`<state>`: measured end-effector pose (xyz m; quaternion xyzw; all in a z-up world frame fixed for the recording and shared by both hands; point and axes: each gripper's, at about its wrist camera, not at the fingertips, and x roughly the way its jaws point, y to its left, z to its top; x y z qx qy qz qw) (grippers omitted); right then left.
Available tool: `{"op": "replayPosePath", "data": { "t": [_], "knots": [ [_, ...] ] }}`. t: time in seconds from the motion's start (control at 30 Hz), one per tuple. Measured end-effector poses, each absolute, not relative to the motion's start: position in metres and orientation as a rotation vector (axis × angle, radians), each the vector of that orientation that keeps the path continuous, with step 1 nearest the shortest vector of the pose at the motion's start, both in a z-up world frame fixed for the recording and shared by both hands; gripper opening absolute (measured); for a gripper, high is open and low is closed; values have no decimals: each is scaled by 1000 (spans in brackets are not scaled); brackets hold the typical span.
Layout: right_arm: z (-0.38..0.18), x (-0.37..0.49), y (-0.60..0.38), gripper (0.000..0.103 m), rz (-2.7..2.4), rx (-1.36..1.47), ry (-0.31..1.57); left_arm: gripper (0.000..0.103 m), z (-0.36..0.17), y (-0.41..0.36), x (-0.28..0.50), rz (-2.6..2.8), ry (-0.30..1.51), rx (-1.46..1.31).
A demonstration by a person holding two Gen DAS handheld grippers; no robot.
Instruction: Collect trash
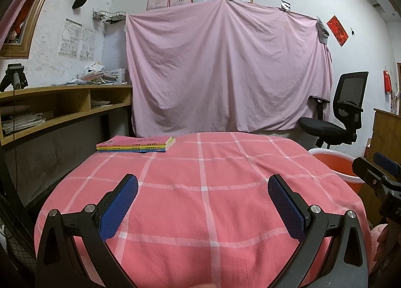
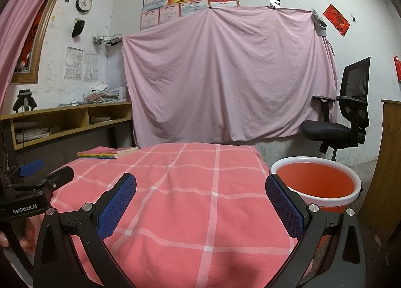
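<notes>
My left gripper is open and empty above the near part of the table's pink checked cloth. My right gripper is also open and empty, over the cloth's right side. An orange bucket with a white rim stands on the floor just right of the table; it also shows in the left wrist view. The right gripper appears at the right edge of the left wrist view, and the left gripper at the left edge of the right wrist view. No trash shows on the cloth.
A stack of thin books lies at the table's far left corner. A pink sheet hangs behind. A black office chair stands at the back right. Wooden shelves with papers run along the left wall.
</notes>
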<state>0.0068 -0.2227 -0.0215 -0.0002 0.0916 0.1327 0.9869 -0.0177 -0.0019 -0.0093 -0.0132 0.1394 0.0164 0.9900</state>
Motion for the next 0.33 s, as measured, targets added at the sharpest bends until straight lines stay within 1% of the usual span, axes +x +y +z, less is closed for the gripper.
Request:
{"op": "replayPosePath", "data": {
  "t": [0.33],
  "knots": [
    [-20, 7, -223, 103, 268, 2, 190, 102, -10, 0, -16, 33, 280, -25]
  ]
}}
